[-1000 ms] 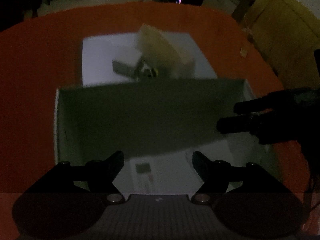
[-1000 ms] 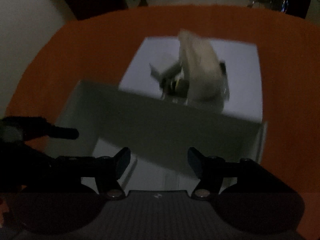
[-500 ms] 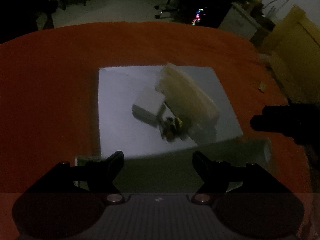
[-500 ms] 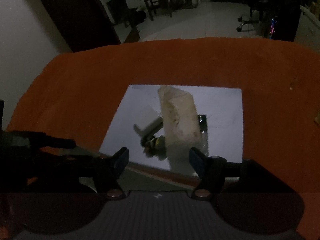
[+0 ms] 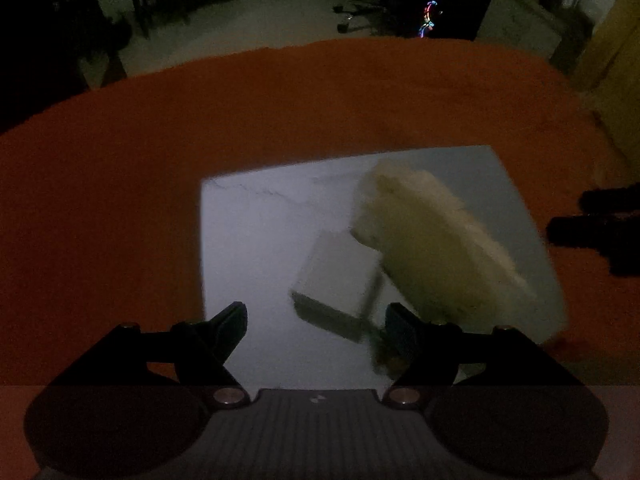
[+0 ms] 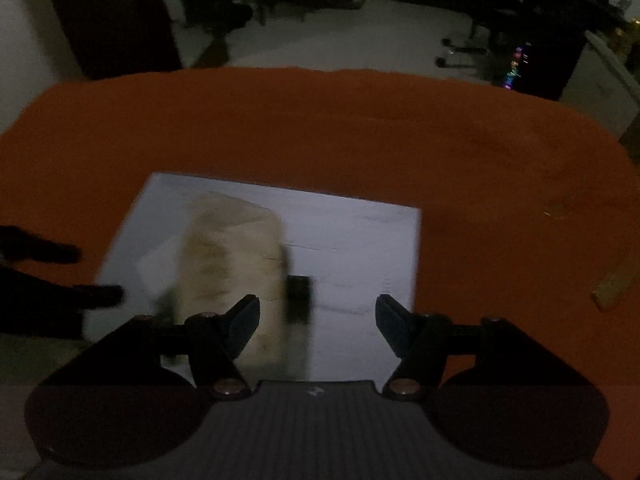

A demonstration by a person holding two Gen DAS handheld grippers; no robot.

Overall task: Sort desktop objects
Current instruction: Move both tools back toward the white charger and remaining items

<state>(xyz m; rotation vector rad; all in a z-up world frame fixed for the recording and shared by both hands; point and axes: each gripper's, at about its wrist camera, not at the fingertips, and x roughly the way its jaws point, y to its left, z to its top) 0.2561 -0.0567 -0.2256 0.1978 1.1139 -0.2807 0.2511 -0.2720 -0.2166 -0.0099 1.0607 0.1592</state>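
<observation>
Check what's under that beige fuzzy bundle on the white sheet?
The beige bundle overlaps a white box on the white sheet; a small dark item shows beside it. Anything directly beneath is hidden.

We look down along the left hand-held gripper (image 5: 316,322), whose two dark fingers stand apart with nothing between them. Below it lies a white sheet (image 5: 256,240) on the desk (image 5: 160,128), which is covered in orange-red. On the sheet rests a pale beige, rough-looking bundle (image 5: 432,248), blurred, so we cannot tell what it is. Just beside it, to the left, lies a small white box-like thing (image 5: 340,268), touching or nearly touching the bundle. Near the right finger there is a small dark and yellowish object (image 5: 386,356), half hidden. At the right edge the dark tips of the right hand-held gripper (image 5: 596,220) show above the desk. The room behind is dim.
</observation>
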